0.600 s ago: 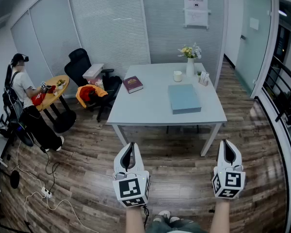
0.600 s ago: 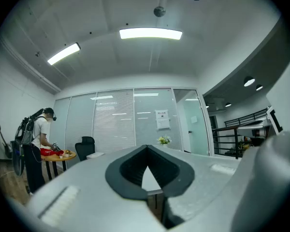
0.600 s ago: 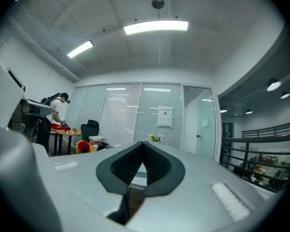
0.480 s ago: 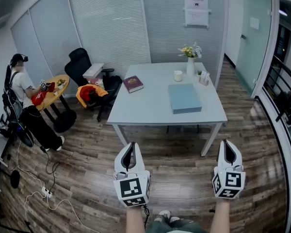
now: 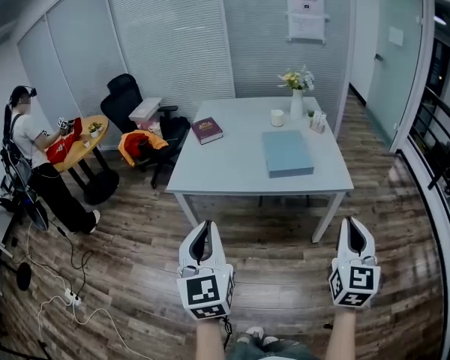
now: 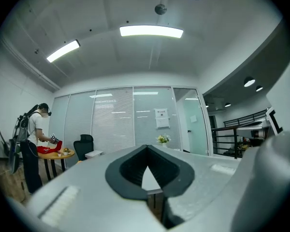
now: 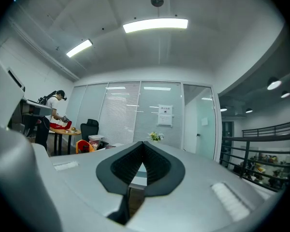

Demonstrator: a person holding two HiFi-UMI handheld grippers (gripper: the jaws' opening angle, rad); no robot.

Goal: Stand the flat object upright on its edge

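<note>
Above the floor (image 5: 285,276), the left hand-held gripper (image 5: 203,227) and right hand-held gripper (image 5: 354,222) — both pressed together, empty.

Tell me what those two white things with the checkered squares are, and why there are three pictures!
Those are grabbers that a person holds, one in each hand: the left gripper and the right gripper. Each has two jaws that pinch. Both are shut and hold nothing. One picture comes from a camera on the person's head, looking down. The other two come from cameras riding on the grabbers, looking along their jaws. Ahead stands a white rectangular table. On it lie a flat light-blue object and a dark red book, plus a white cup and a white vase of flowers.
</note>
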